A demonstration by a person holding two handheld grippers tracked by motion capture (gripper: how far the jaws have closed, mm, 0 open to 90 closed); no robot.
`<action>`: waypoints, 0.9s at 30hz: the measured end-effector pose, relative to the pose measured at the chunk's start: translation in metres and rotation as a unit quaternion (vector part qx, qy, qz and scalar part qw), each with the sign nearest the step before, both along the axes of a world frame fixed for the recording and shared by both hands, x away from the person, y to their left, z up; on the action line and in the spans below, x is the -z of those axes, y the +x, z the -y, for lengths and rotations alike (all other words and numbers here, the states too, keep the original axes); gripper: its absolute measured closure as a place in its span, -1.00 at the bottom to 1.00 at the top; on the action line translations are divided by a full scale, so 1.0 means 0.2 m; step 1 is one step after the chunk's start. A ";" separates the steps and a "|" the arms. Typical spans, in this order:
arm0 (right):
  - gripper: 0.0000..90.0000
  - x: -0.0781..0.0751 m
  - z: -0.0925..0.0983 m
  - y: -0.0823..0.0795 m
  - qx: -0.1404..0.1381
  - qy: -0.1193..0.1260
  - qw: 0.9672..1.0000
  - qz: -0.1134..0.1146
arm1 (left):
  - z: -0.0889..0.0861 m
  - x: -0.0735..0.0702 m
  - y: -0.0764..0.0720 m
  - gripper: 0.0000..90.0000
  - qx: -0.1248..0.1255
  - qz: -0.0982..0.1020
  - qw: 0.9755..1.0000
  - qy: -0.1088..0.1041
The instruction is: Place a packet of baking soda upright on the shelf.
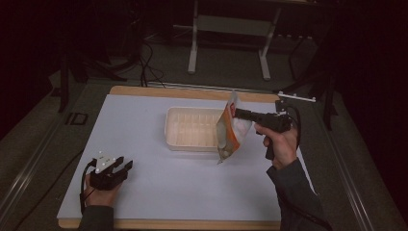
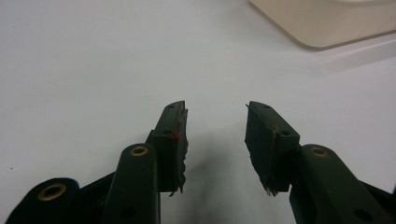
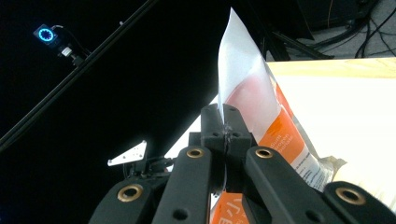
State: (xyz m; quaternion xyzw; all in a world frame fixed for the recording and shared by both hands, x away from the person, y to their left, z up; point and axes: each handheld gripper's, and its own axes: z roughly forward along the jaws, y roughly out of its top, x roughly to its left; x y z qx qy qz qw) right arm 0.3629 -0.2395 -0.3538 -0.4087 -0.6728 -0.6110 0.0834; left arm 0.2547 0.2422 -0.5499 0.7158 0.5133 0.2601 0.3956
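An orange and white plastic pouch (image 1: 230, 130) hangs above the right end of a cream plastic tray (image 1: 190, 128), tilted with its lower corner near the table. My right gripper (image 1: 237, 113) is shut on the pouch's upper edge, held level from the right by a hand. In the right gripper view the pouch (image 3: 261, 107) rises from between the closed jaws of that gripper (image 3: 225, 127). My left gripper (image 1: 121, 164) rests at the table's front left, open, with nothing between its jaws. The left gripper view shows its tips (image 2: 215, 122) apart over bare white table, the tray's corner (image 2: 327, 28) beyond.
The white table top (image 1: 159, 183) has a wooden rim along its back and front. A white metal frame (image 1: 230, 29) and cables stand on the dark floor behind. A small bracket (image 1: 296, 96) sits at the back right corner.
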 end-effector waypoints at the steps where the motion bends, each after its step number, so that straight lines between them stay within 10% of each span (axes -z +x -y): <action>1: 1.00 0.00 0.00 0.00 0.001 0.000 1.000 0.001 | 0.00 0.00 0.00 0.28 0.000 0.000 1.000 0.000; 27: 1.00 -0.04 0.02 0.14 0.043 -0.026 0.999 0.017 | 0.00 0.00 0.00 0.28 0.001 0.001 1.000 0.000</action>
